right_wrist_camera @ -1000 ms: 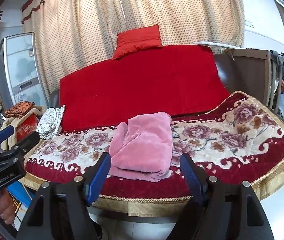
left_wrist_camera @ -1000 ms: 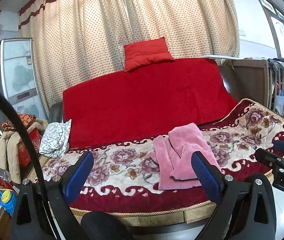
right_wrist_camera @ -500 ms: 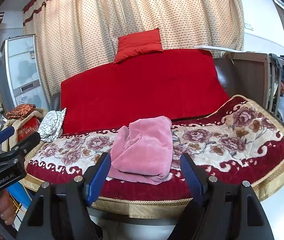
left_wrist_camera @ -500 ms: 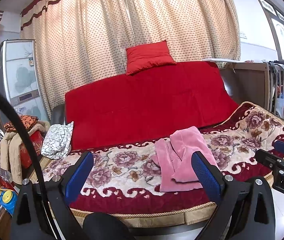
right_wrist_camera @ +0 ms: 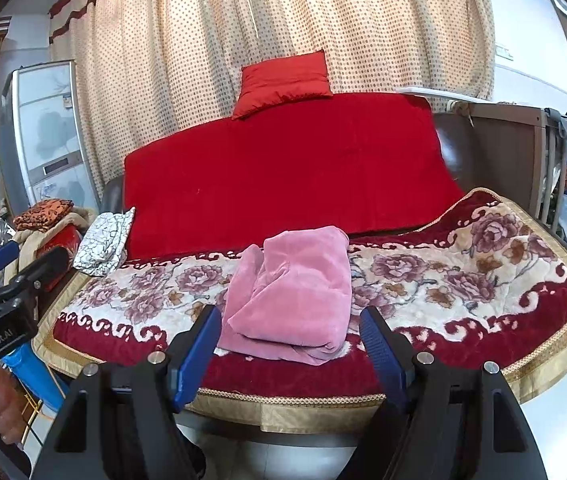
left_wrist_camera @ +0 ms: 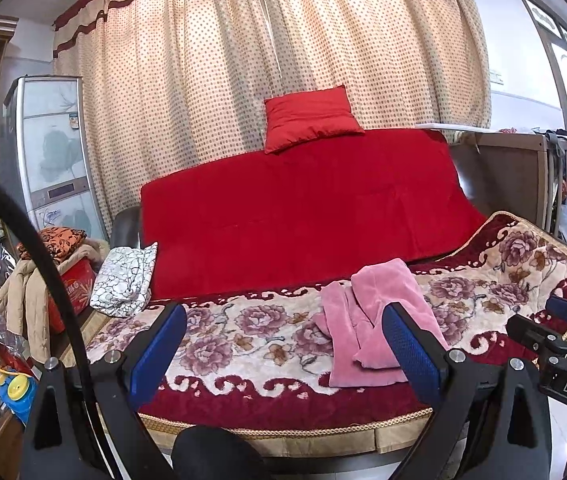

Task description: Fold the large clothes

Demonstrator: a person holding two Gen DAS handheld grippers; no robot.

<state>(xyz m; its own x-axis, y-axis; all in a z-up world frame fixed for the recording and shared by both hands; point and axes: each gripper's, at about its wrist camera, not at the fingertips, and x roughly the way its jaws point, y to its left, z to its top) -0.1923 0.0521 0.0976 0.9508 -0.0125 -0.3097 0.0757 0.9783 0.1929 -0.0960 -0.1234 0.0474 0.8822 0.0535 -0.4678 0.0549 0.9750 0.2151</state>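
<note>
Here both grippers [left_wrist_camera: 283,344] [right_wrist_camera: 289,342] agape, holding nothing.

Home living rm: sofa [left_wrist_camera: 303,216], curtains [left_wrist_camera: 267,60], fridge [left_wrist_camera: 49,148], crib [left_wrist_camera: 563,184].

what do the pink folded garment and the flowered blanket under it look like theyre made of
Pink folded garment: looks like soft velvety plush or fleece, matte with a faint sheen along the folds. Flowered maroon-and-cream blanket: seems a thick plush pile with a printed rose pattern and a woven gold trim edge. The fibre itself cannot be told.
</note>
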